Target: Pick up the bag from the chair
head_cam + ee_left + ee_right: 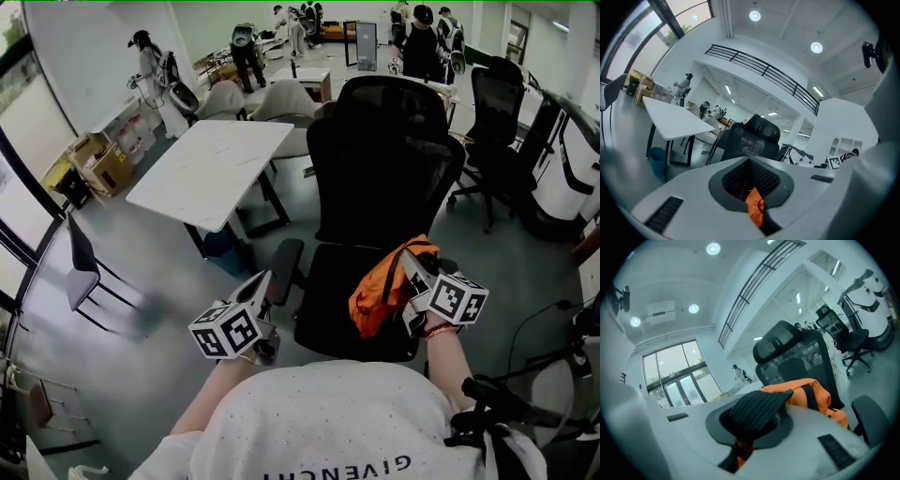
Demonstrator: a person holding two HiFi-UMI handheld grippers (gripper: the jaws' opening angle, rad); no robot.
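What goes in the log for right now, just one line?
right gripper: shut on orange bag | left gripper: empty | bag: over black office chair seat

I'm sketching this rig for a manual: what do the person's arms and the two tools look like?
The left tool and right tool share broad white jaws with dark mesh pads. Each carries a white cube of black square markers. The arms are bare below a white speckled T-shirt.

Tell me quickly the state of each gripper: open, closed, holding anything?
Left gripper: fingers closed, holding nothing.
Right gripper: fingers closed on the orange bag.
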